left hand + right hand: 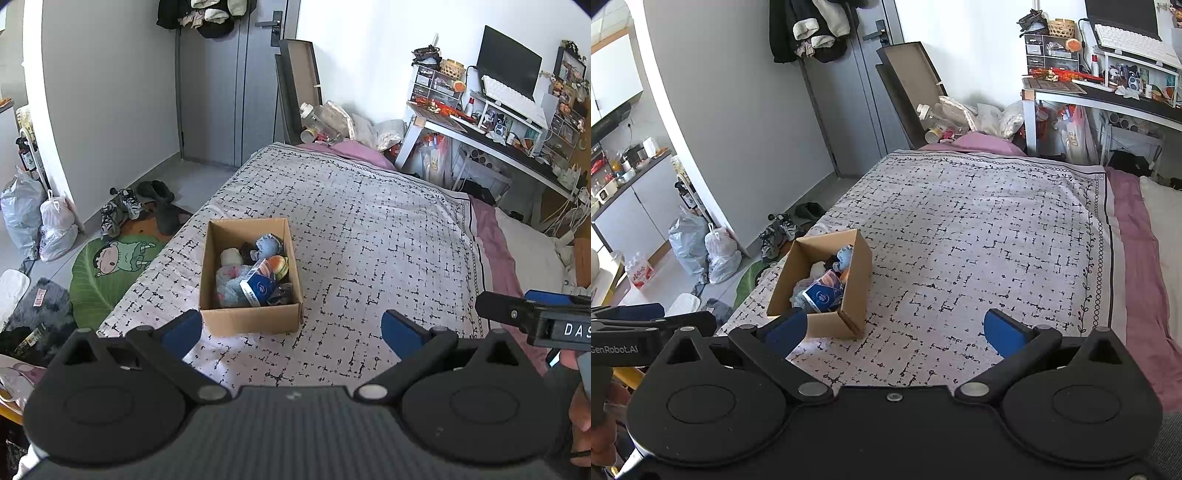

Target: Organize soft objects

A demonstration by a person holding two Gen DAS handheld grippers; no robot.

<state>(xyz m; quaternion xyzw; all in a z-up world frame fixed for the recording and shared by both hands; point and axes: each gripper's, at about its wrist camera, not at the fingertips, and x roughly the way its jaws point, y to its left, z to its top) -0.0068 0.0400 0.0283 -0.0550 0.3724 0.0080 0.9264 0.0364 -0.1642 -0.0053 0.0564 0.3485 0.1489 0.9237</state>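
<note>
Shoes (122, 210) on floor nr door (236, 81); cluttered desk (517, 140) w/ monitor (508, 62); bags (37, 221), prob. trash.

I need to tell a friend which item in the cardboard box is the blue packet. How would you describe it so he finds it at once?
On the bed with the black-and-white patterned cover stands an open cardboard box near the edge beside the floor. Inside, toward the near end, the blue packet lies tilted on top of the plush toys. It alone is flat-sided and glossy, dark blue with a white end; its neighbours are fuzzy and rounded.
</note>
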